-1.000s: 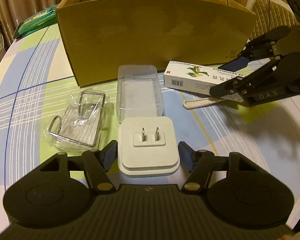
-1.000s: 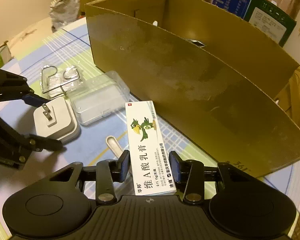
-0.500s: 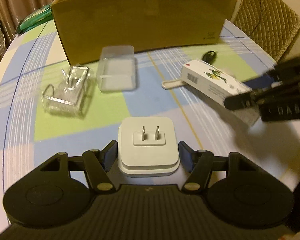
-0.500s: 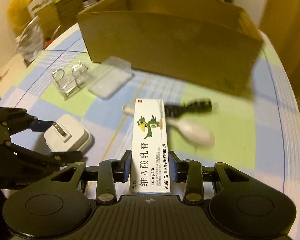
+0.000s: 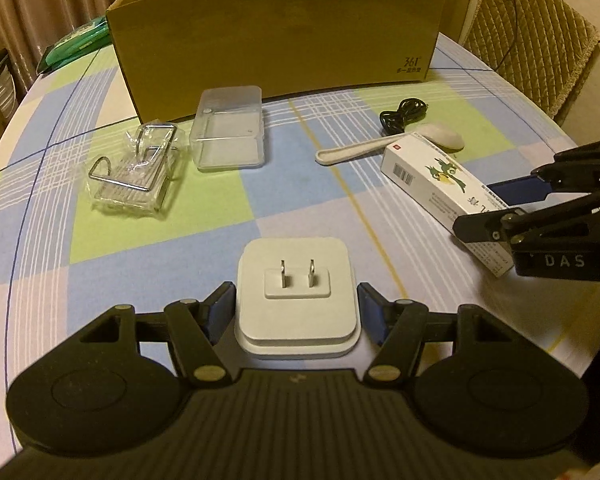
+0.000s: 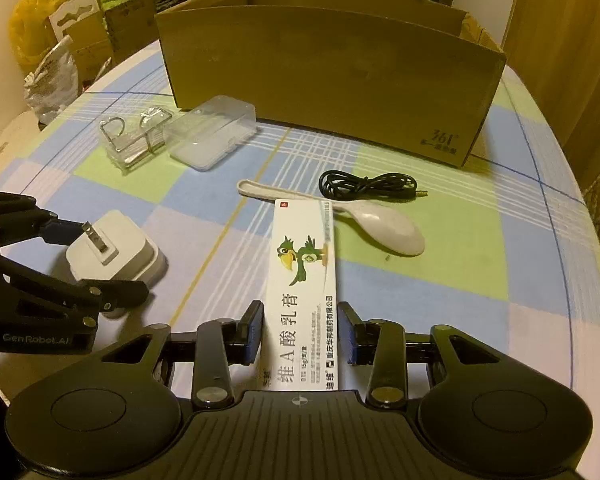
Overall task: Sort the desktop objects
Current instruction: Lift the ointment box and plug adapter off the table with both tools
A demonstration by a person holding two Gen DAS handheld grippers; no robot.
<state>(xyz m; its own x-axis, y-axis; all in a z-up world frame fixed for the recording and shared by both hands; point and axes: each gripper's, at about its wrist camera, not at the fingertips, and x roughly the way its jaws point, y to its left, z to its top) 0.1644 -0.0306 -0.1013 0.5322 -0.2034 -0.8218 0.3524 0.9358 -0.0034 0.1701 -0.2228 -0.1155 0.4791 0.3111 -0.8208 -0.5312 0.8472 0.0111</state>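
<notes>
My left gripper (image 5: 297, 308) is shut on a white plug adapter (image 5: 297, 294) with its two prongs up, held over the checked tablecloth. My right gripper (image 6: 302, 330) is shut on a long white ointment box (image 6: 304, 292) with a green bird print. Each gripper also shows in the other view: the left gripper (image 6: 96, 260) at the left, the right gripper (image 5: 496, 208) at the right. An open cardboard box (image 5: 276, 36) stands at the back of the table, away from both grippers.
On the table lie a clear plastic case (image 5: 230, 134), a wire rack in clear wrap (image 5: 136, 174), a white spoon (image 6: 376, 226) and a coiled black cable (image 6: 366, 186). A quilted chair (image 5: 532, 36) stands at the back right. Bags and boxes (image 6: 60, 48) crowd the far left.
Both grippers have drawn back from the cardboard box with their objects still held. The spoon and cable, earlier hidden by the ointment box, now show on the cloth.
</notes>
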